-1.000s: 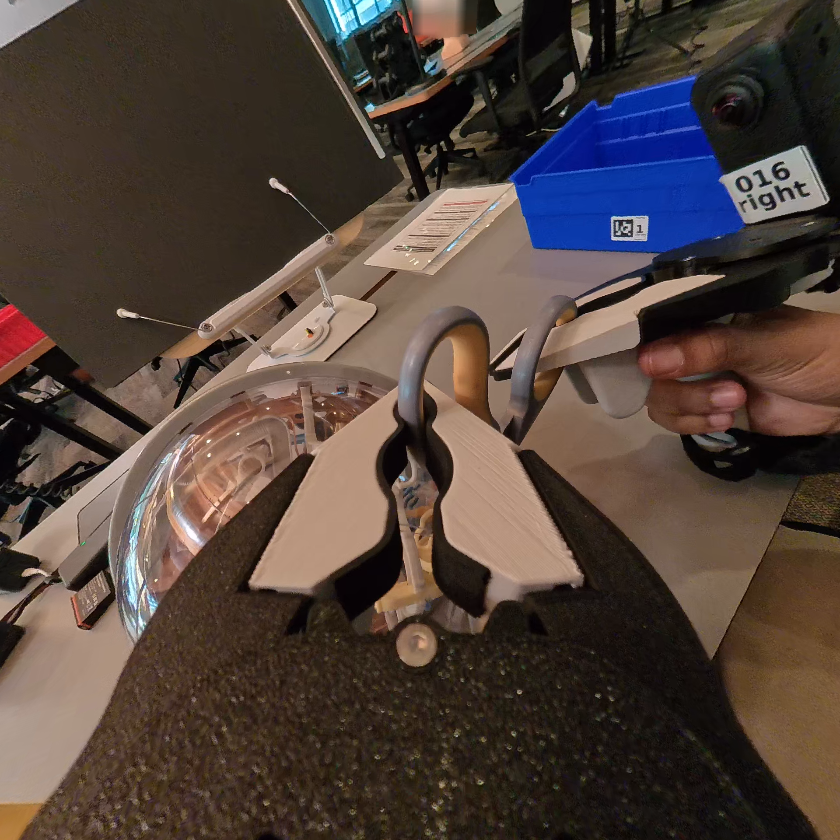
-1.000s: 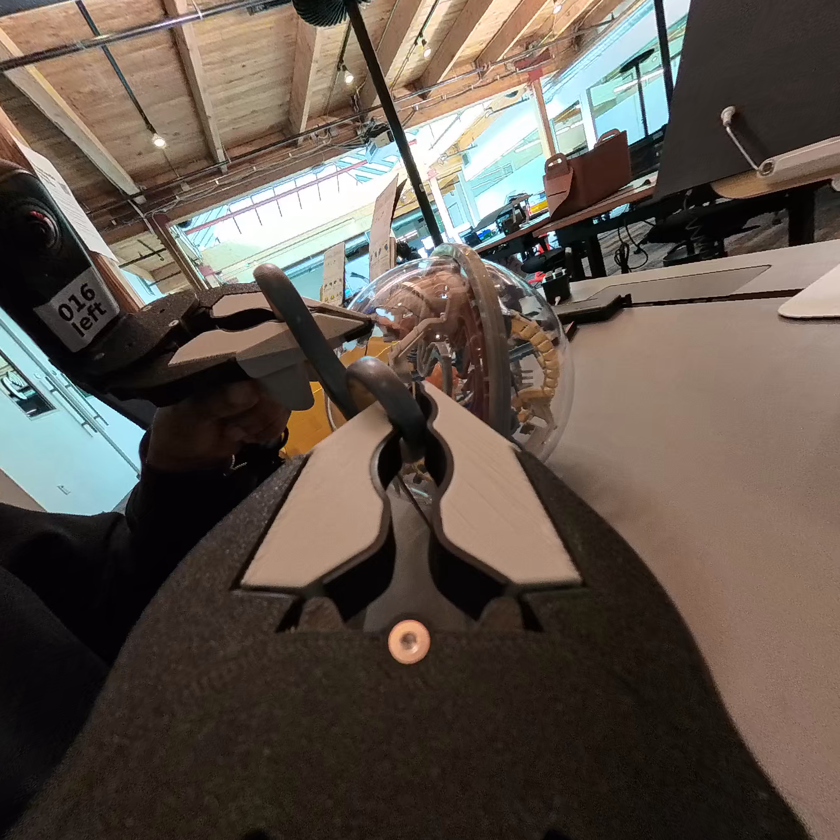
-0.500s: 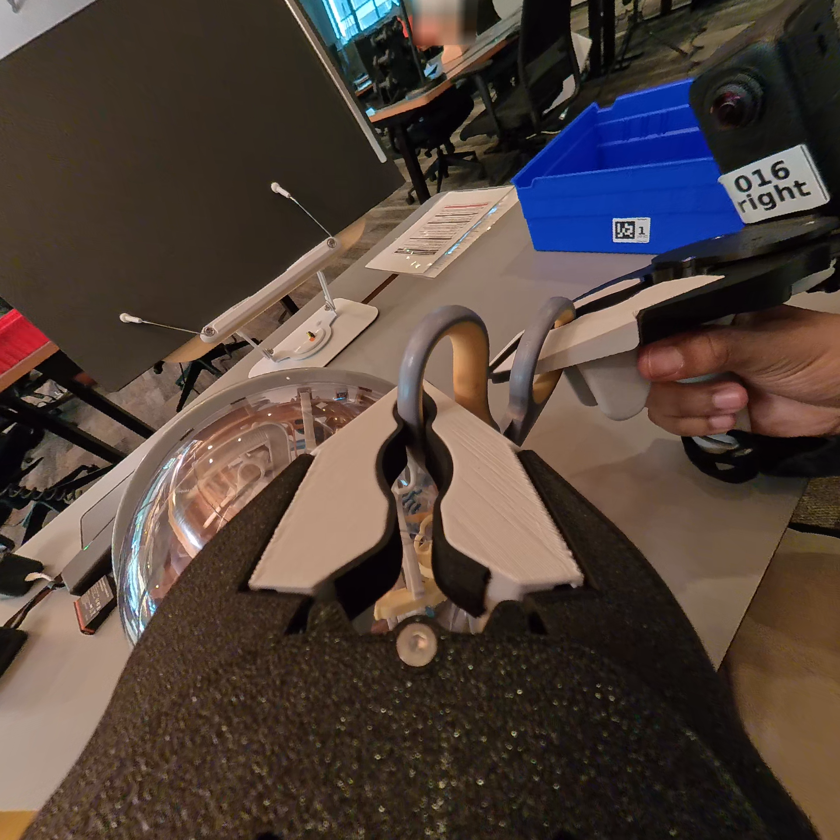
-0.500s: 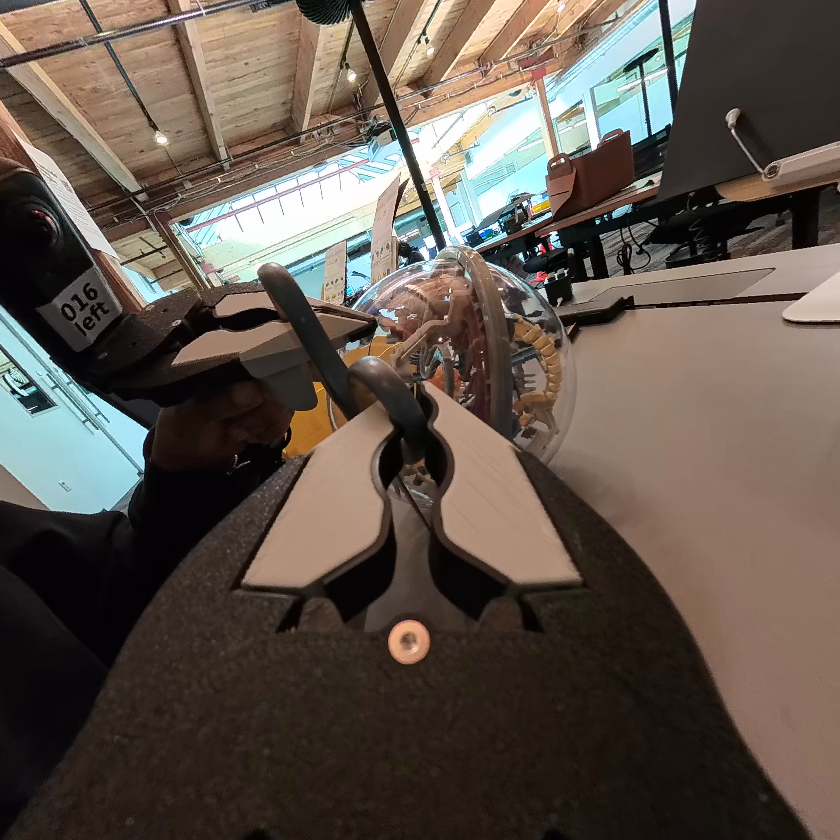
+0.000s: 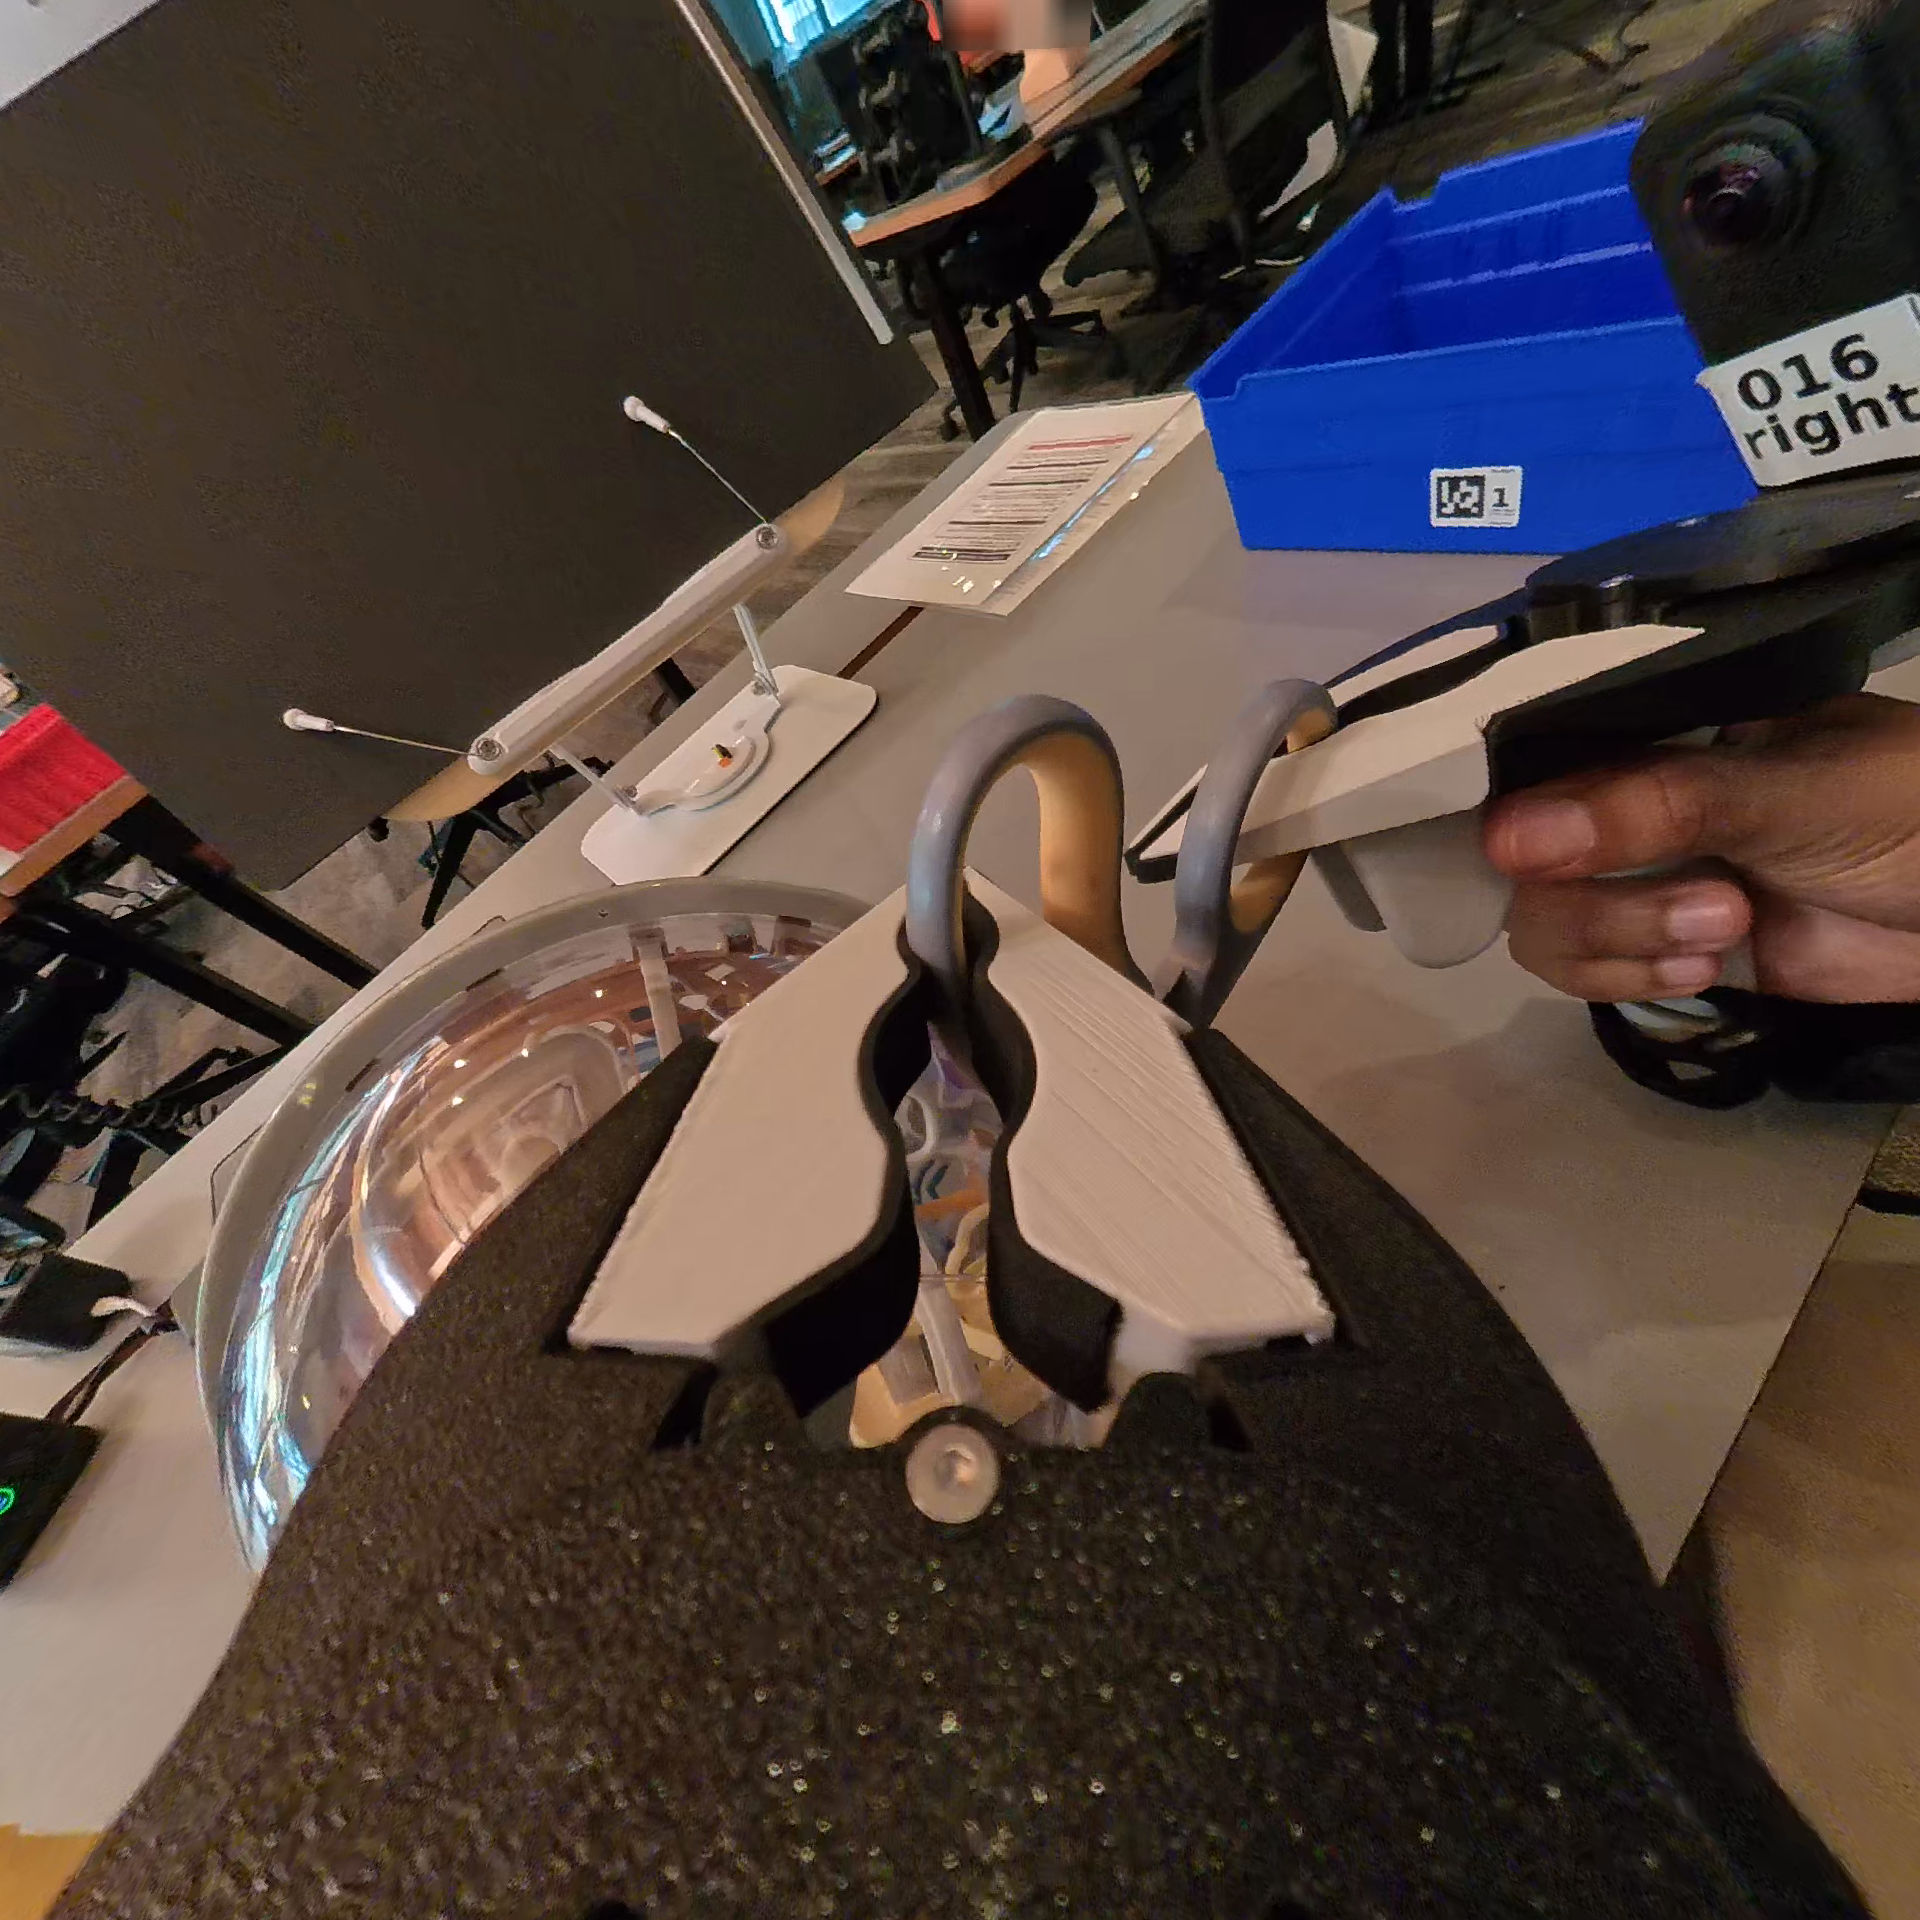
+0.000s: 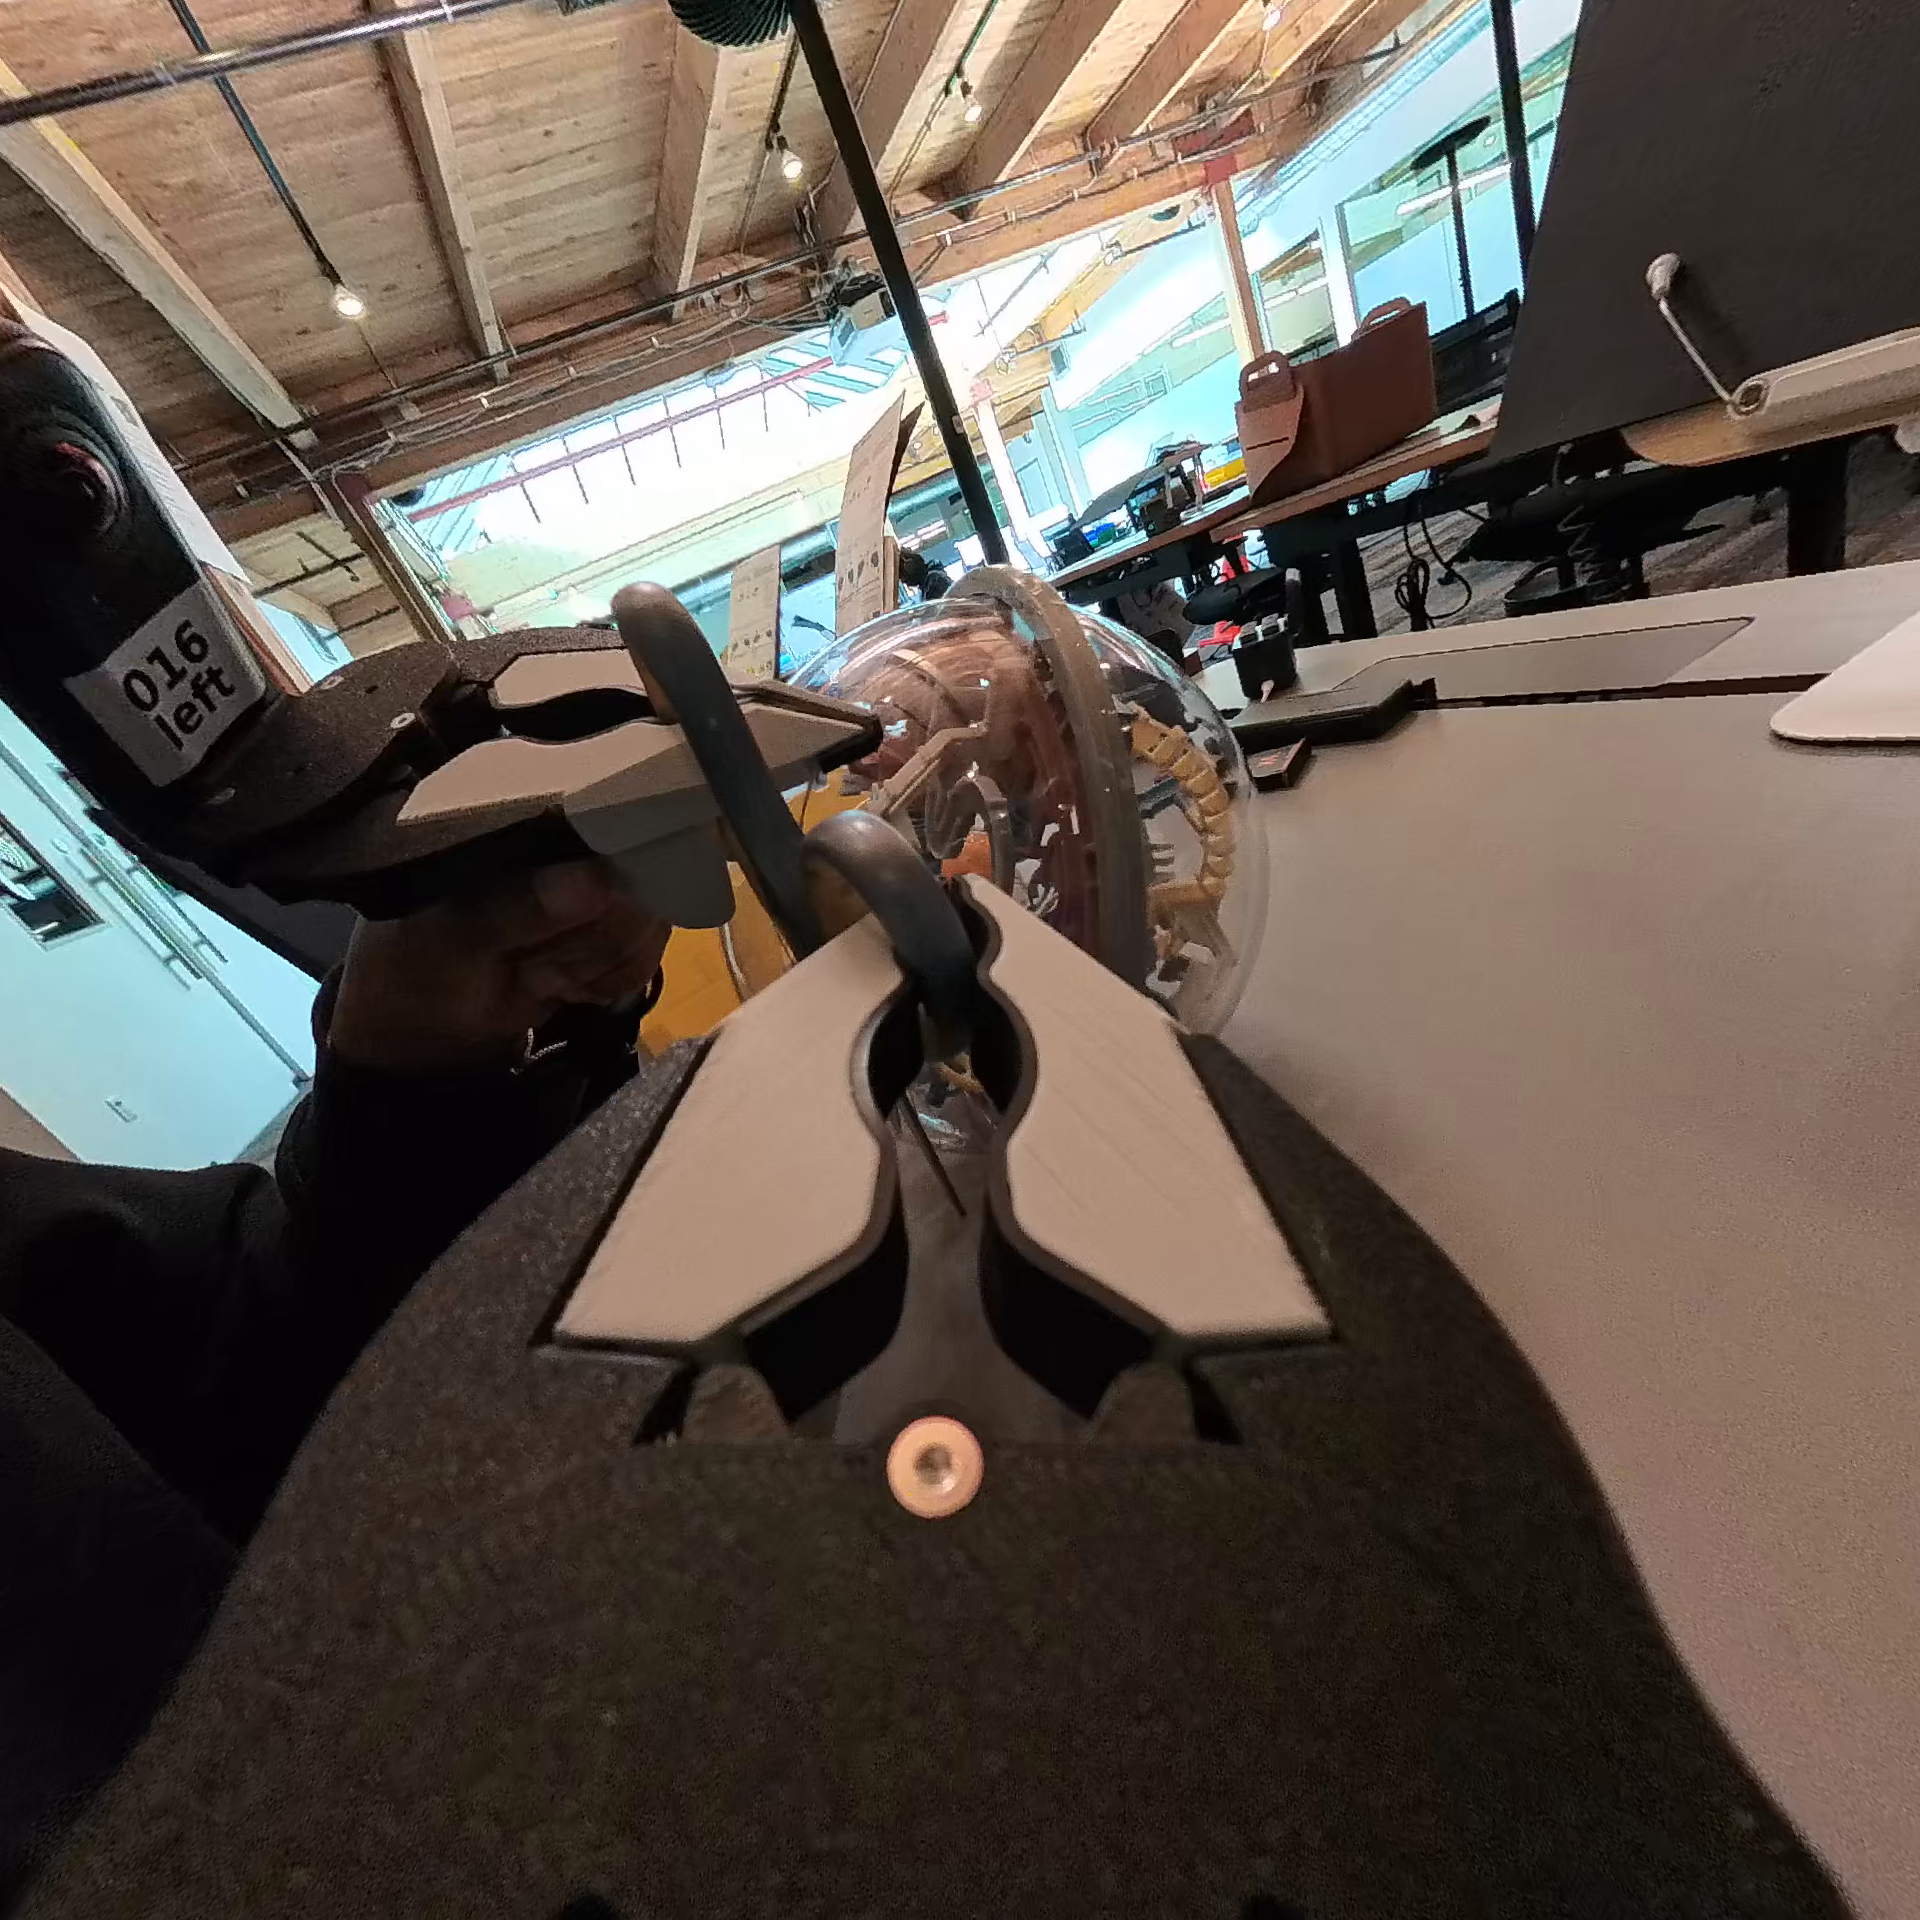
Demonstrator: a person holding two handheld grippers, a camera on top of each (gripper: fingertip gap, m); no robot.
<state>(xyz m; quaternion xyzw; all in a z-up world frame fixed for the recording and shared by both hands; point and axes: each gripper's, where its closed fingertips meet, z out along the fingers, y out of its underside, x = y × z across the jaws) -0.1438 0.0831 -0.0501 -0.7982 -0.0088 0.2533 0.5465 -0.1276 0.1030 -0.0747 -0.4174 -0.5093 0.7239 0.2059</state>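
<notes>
Open office space with a timber-beam ceiling, rows of desks further back, and a big dark panel standing past the far edge of the grey table.

Both grippers are clamped on one pair of scissors, grey handles with a tan inner lining. The left gripper has its jaws pinched narrow around one handle loop, which sticks up out of the fingertips. The right gripper is closed tight on the other loop; in the left wrist view you can see it coming in from the right side with a hand around its grip. So the scissors hang between the two grippers, above the table and up against a clear plastic sphere, a ball maze with tan and brown tracks inside. Can't tell if the blades touch the sphere; most of them is hidden.

Other stuff on the table: a blue bin toward the far right corner, a printed sheet beside it, a white stand with thin antenna rods along the far edge, and small black devices just behind the sphere.
</notes>
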